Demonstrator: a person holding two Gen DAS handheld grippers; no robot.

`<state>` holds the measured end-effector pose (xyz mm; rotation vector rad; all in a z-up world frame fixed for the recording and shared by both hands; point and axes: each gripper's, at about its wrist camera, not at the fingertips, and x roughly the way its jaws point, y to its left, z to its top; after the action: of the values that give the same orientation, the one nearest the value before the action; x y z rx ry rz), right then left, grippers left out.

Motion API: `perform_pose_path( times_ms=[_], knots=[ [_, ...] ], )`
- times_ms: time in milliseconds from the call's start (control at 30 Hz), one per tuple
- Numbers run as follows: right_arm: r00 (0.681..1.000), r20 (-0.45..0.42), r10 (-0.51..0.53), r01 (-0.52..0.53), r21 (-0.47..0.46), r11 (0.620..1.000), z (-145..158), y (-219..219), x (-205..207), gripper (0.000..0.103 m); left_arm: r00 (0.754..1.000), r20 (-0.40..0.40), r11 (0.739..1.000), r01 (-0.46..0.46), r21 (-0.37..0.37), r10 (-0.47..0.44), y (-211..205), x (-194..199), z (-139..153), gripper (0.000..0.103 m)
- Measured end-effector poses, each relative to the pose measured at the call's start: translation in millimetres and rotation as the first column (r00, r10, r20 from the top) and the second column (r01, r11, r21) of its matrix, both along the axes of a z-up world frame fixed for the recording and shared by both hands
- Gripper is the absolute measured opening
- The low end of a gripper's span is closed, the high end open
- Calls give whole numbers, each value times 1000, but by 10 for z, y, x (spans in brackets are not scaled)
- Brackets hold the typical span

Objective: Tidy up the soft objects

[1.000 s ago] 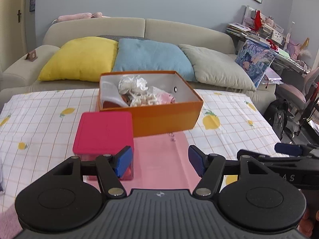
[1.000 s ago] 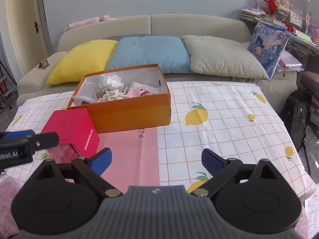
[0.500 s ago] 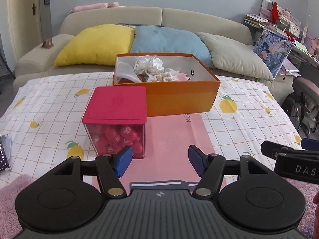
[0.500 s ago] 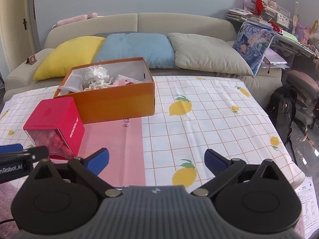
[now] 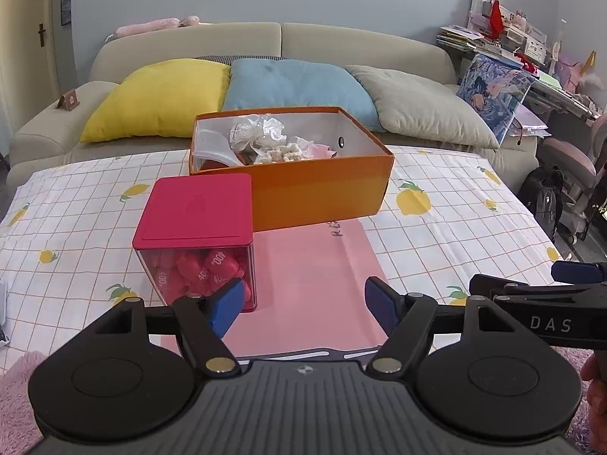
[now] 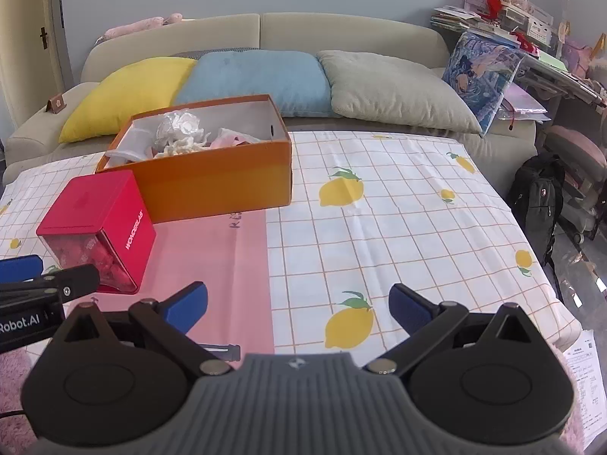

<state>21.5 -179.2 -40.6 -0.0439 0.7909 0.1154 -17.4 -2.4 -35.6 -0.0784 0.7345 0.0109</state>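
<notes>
- The left gripper (image 5: 303,305) has its jaws spread wide with nothing between them; its blue fingertips (image 5: 227,305) hang above the near end of the pink mat (image 5: 311,265), touching nothing.
- The right gripper (image 6: 297,309) is likewise parted wide and empty, poised over the lemon-print tablecloth (image 6: 398,227) just right of the mat.
- From the left wrist, the orange box (image 5: 315,193) sits at 12 o'clock beyond the mat, its top open. The soft objects (image 5: 265,142) lie heaped inside: crinkly white stuff, a cream knitted piece, something pink.
- The box's front wall hides the lower part of that heap, so I can't count the pieces; a dark reddish patch at the left may be another item.
- The red-lidded clear container (image 5: 197,242) stands at 11 o'clock, just in front of the box's left corner. Its near lower edge is covered by the left blue pad; the red items inside bear "400".
- The right gripper's arm juts in at 3 o'clock, cut off by the frame.
- Fluffy pink fabric (image 5: 19,369) shows only as a sliver at 8 o'clock.
- Behind the table, three cushions (image 5: 288,83) lean on the sofa (image 5: 341,38).
</notes>
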Motion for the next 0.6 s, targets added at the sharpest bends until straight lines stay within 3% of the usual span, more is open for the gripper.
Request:
perform_pose_path(
  times_ms=[600],
  knots=[
    [1000,8,7,-7,-4,1000,-4,17,-18,100,1000,-19,1000,18,6,-18,6,13,-18,90]
  ],
)
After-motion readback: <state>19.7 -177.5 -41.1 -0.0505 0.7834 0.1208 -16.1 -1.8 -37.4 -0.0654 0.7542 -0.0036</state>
